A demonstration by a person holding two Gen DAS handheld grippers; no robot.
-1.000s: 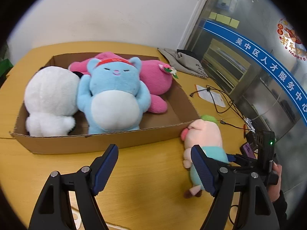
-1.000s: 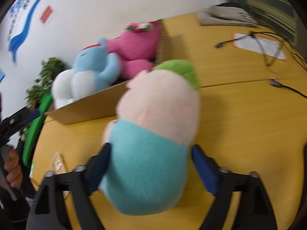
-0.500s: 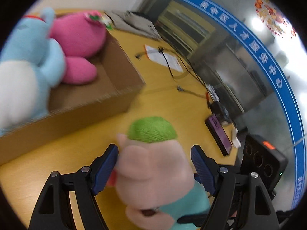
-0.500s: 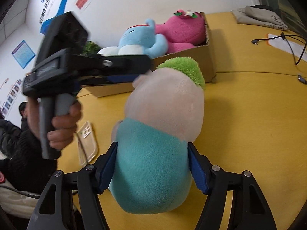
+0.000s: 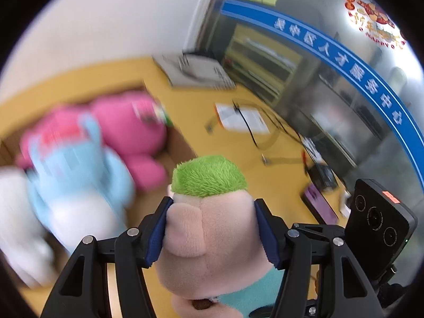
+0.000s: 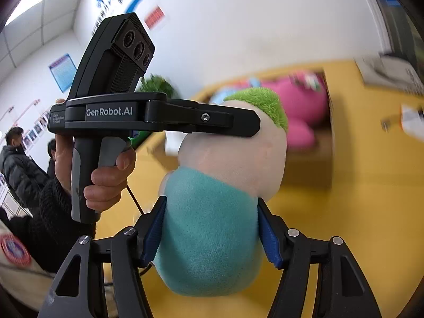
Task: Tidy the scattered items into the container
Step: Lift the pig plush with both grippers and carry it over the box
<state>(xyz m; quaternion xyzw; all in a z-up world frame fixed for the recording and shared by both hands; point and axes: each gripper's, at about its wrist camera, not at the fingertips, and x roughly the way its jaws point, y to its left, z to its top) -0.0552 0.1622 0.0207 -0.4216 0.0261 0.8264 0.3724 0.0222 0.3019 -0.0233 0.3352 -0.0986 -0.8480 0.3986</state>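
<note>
The left gripper pinches the pig plush by its pink head, while the right gripper squeezes its teal body between both blue pads. Beyond the jaws, left of the left pair, the cardboard box holds the pink plush and blue plush on the yellow table

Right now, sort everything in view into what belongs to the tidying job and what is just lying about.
Job:
- pig plush, gripped by left gripper and right gripper
- cardboard box
- pink plush, blue plush, white plush, all in the box

Lying about:
- grey cloth
- paper and cable
- phone
- potted plant
</note>
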